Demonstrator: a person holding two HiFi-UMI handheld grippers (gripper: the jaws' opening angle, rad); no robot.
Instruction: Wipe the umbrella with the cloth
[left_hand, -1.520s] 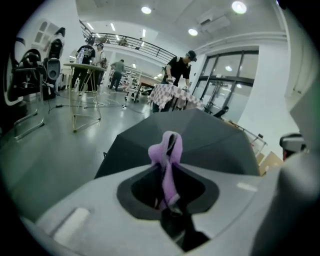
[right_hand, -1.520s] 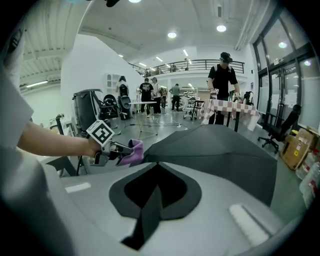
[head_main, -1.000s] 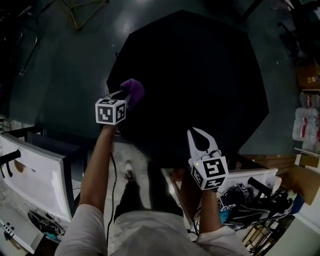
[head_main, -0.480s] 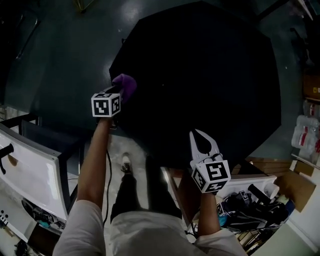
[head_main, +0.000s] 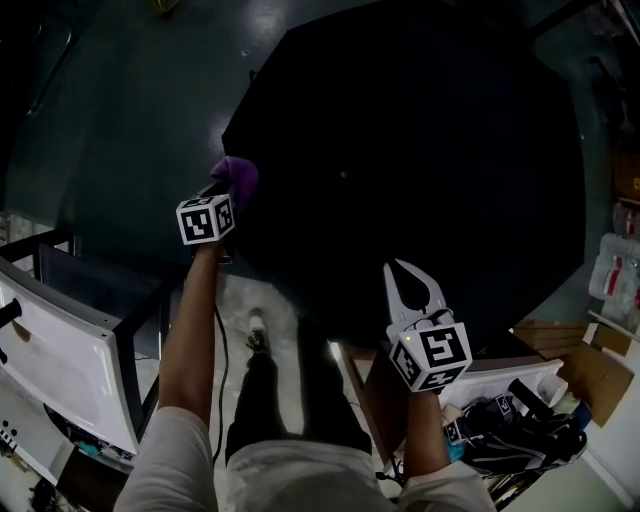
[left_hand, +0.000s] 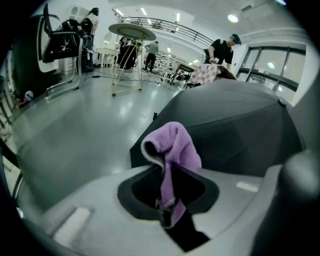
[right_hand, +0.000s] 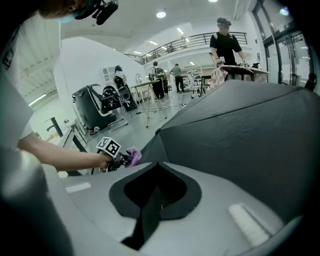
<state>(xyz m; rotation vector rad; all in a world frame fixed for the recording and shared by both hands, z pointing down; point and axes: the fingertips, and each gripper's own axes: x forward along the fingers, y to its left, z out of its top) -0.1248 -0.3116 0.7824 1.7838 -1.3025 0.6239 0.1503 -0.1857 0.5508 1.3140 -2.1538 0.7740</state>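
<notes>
A large black umbrella (head_main: 410, 150) lies open on the floor, canopy up. My left gripper (head_main: 224, 192) is at the canopy's left rim, shut on a purple cloth (head_main: 236, 176). In the left gripper view the cloth (left_hand: 174, 145) bunches up out of the closed jaws, with the umbrella (left_hand: 240, 125) just beyond it. My right gripper (head_main: 402, 268) hovers over the canopy's near edge, shut and holding nothing. The right gripper view looks along the umbrella (right_hand: 245, 125) and shows the cloth (right_hand: 134, 156) at the canopy's corner.
A white panel on a black frame (head_main: 70, 330) stands at the left. Dark bags and gear (head_main: 510, 440) lie at the lower right, boxes (head_main: 615, 280) at the right edge. My legs and a shoe (head_main: 258, 330) are below. People and a metal rack (left_hand: 127, 55) are far off.
My left gripper has drawn the cloth leftward across the canopy to its left rim. The right gripper has stayed near the near edge.
</notes>
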